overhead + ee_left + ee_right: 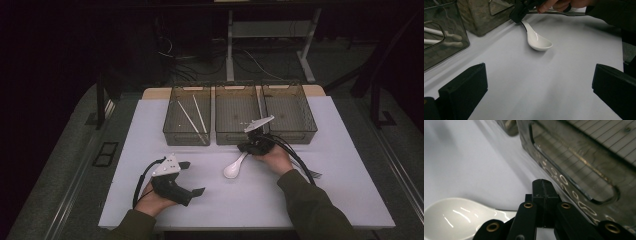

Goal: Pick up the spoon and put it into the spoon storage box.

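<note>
Right claw (248, 148), frame centre, is angling down, jaws pressed together on the white spoon (234, 167) handle. Left claw (192, 177), lower left, is resting spread.

Three smoky bins (289, 120) side by side on the white tabletop (240, 200), white chopsticks (192, 116) in the leftmost.
</note>
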